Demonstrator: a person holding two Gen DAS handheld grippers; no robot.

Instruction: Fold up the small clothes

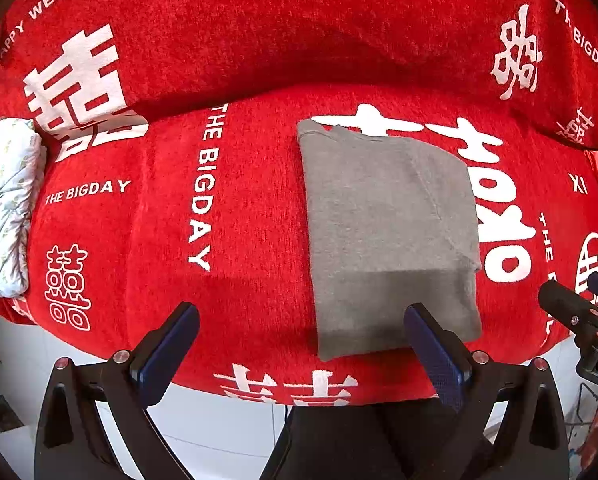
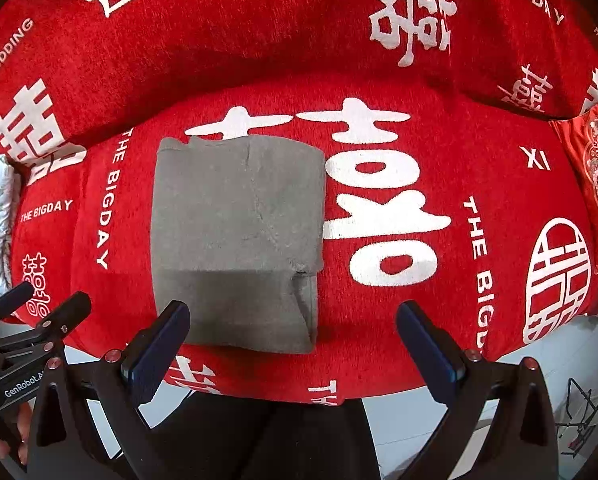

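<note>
Folding the grey garment (image 1: 391, 236) looks close to done: it lies as a neat upright rectangle on the red sofa cover (image 1: 227, 216), on the seat part near the front edge, its left side a clean fold and its right side showing a stepped layer and a small tucked corner low down. The left tool (image 1: 301, 344) hovers with its jaws spread wide and nothing between them, its right finger over the garment's near edge and its left finger over bare red cloth. The right tool (image 2: 293, 340) is likewise wide open and empty, its left finger above the garment's near left corner, its right finger well clear to the side. Whether any pad actually touches the cloth I cannot tell. If one more fold is wanted, my judgement is that it should bring the near edge up to the far edge, so each tool ought to straddle one near corner, pinch every layer at once, lift together and lay the edge down square. The loose flap on the right is the risk: catching only the top layer would drag it open. A white patterned cushion (image 1: 7, 204) at the left stays out of the way.
</note>
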